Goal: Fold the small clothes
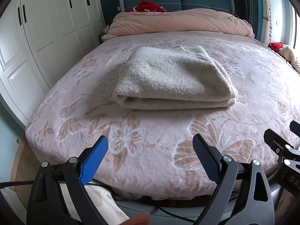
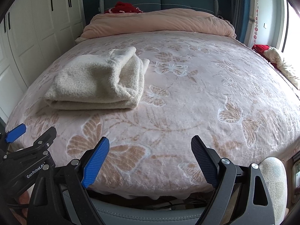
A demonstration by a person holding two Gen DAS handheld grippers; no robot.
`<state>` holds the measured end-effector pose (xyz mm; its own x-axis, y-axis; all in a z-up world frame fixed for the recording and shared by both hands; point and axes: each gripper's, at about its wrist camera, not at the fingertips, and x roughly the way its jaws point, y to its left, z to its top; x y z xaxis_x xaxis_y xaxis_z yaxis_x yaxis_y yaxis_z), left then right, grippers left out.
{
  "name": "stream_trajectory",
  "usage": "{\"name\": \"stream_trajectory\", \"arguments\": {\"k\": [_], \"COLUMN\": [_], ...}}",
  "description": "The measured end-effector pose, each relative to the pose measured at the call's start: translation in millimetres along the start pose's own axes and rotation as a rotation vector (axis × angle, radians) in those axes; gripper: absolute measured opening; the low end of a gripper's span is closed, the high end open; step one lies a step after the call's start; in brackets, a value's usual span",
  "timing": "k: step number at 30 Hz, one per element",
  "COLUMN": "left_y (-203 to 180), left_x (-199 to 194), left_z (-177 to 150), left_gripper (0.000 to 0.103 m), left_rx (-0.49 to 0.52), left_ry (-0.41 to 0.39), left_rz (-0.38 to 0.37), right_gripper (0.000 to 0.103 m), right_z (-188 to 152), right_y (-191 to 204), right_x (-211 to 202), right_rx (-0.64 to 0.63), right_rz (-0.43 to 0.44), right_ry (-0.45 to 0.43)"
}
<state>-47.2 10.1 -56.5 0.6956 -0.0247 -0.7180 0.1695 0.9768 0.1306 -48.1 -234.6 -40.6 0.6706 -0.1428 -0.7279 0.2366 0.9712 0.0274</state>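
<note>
Left claw (image 1: 150,157) and right claw (image 2: 150,159): both spread wide, empty, held over the bed's (image 1: 159,131) near edge; cream knit garment (image 1: 172,78) lies folded mid-bed, slightly left, apparently finished; no further clothes visibly awaiting.

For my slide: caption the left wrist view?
Open left tongs hover short of a folded cream sweater on the butterfly-print bedspread.

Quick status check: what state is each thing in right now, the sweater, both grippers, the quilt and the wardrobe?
Cream sweater: folded into a flat bundle, lying free on the bedspread.
Left gripper: open, empty, short of the sweater.
Right gripper: open, empty.
Pink quilt: bunched along the headboard.
Wardrobe doors: closed.
</note>
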Motion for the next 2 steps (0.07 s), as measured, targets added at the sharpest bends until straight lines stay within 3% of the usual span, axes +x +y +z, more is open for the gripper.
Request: {"name": "stream_trajectory", "arguments": {"k": [2], "left_y": [-0.3], "left_x": [-0.2], "left_z": [-1.0], "left_gripper": [0.089], "left_rx": [0.002], "left_ry": [0.000], "left_rz": [0.000], "right_gripper": [0.087], "right_z": [0.0], "right_y": [0.1], "right_x": [0.0], "right_rx": [0.000], "right_rz": [0.000], "right_ry": [0.001]}}
